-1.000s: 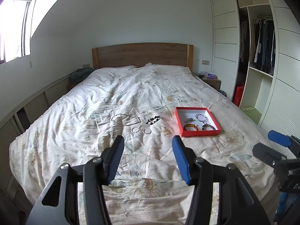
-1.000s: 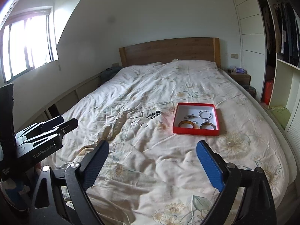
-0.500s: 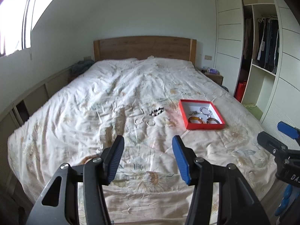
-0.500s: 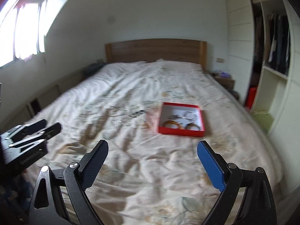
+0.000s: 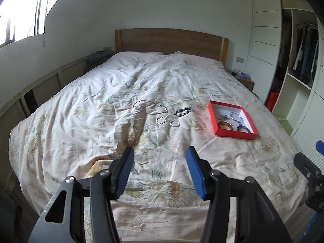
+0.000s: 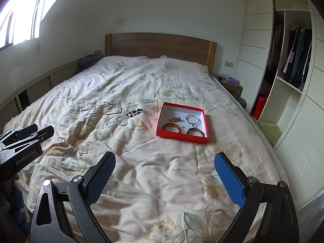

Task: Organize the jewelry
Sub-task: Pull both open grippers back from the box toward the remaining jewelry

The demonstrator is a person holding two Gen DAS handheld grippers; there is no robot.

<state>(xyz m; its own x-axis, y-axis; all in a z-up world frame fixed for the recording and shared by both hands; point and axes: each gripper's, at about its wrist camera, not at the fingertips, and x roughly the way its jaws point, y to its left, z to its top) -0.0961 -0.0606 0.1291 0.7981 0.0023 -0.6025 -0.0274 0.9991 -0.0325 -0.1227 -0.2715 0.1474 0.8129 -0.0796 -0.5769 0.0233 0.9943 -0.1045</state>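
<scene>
Both grippers gape above the bed (image 6: 141, 162); red box (image 6: 180, 136) beyond.

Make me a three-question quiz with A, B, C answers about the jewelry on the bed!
1. Where is the black beaded bracelet?
A. inside the box
B. on the floral bedspread, left of the box
C. on the nightstand

2. What colour is the shallow square cardboard box?
A. red
B. green
C. black

3. How are the two grippers?
A. both open and empty
B. both shut
C. one holds a ring

Answers:
1 B: it lies on the cover beside the box.
2 A: its walls are red, its inside white.
3 A: left gripper and right gripper show spread jaws with nothing between.
</scene>
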